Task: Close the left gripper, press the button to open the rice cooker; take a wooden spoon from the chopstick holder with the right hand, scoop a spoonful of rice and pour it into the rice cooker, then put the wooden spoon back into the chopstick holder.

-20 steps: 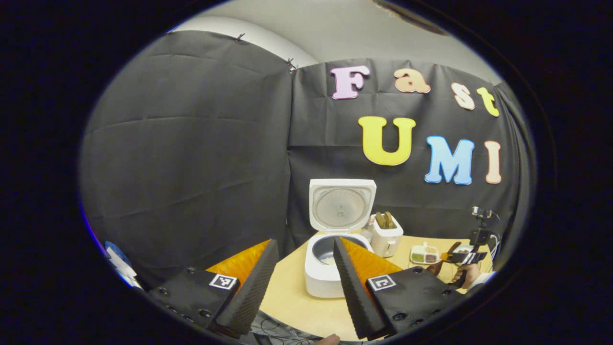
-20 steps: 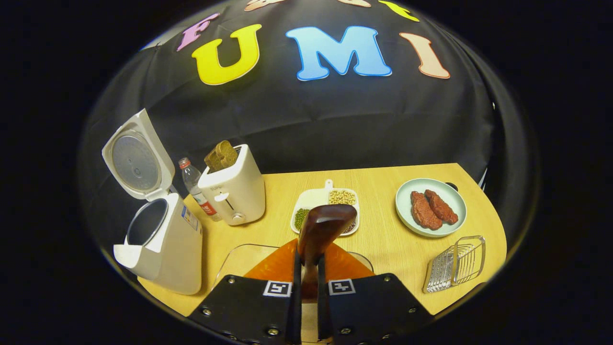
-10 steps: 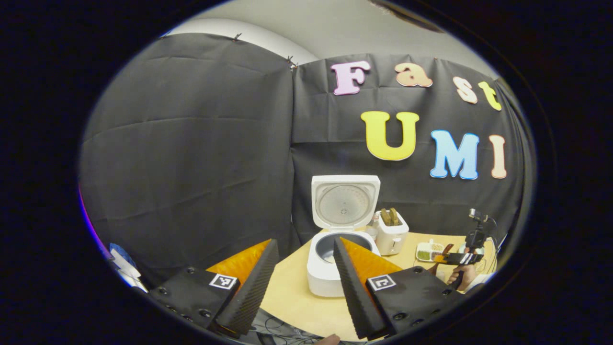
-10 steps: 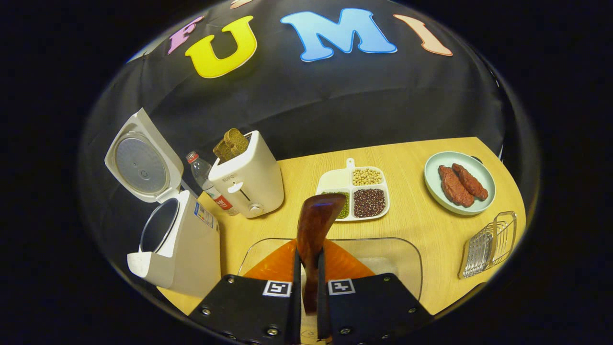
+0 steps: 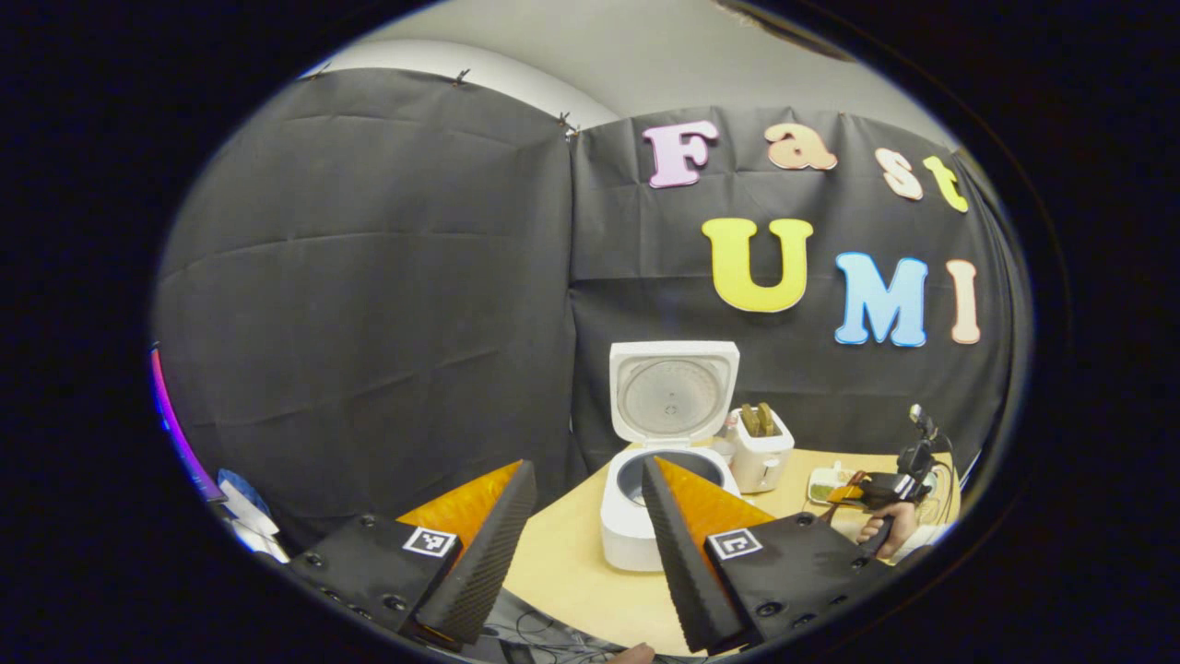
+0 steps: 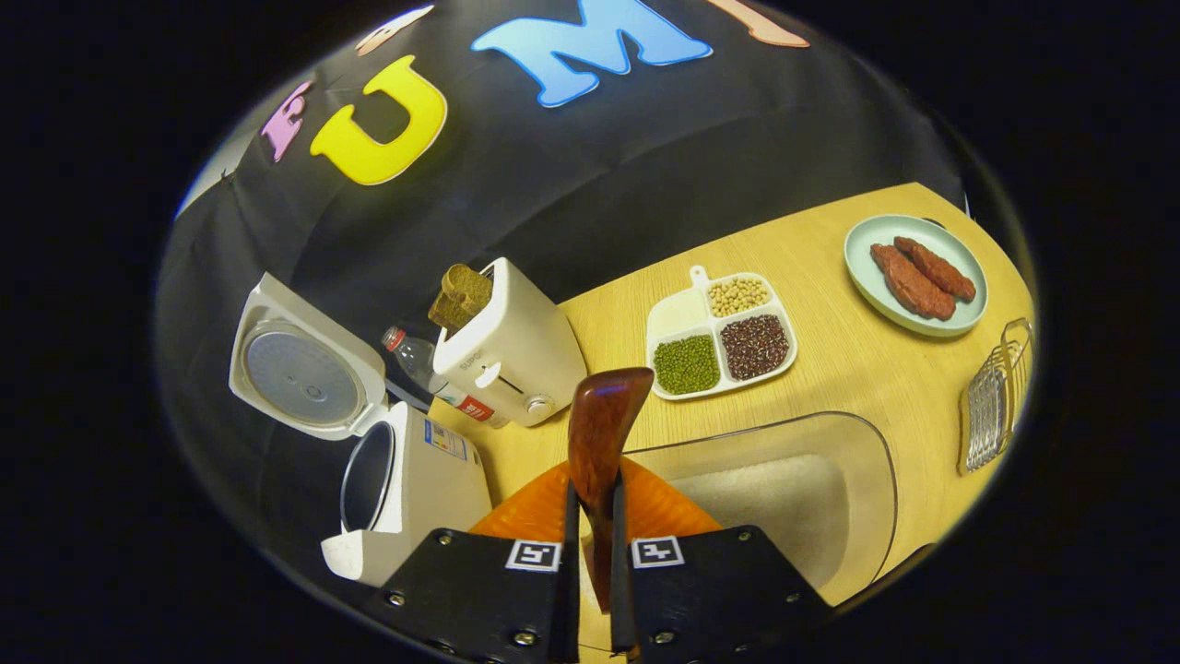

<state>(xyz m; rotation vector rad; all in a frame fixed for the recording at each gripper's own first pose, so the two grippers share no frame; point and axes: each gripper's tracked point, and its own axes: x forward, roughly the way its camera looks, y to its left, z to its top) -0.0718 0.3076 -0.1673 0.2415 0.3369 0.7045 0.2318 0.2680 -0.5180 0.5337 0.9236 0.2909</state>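
The right hand-held gripper (image 6: 590, 516) is clamped on the handle of the wooden spoon (image 6: 601, 433), both fingers pressing it, with the bowl end rising above the fingertips. Just beyond and to the right lies the clear container of rice (image 6: 784, 489) on the worktop (image 6: 857, 369); the rice cooker (image 6: 406, 480) stands to the left with its lid up and the pot exposed. The left hand-held gripper (image 5: 585, 544) hangs back from the cooker, its fingers spread apart and holding nothing.

The spoon looks stiff and light, and its polished surface is probably slick — a firm hold low on the handle, as now, should keep it from twisting when it digs in. Loose rice will likely spill if the bowl tips, so the carry calls for a level spoon — tilted only over the pot. The scoop itself is not yet made.
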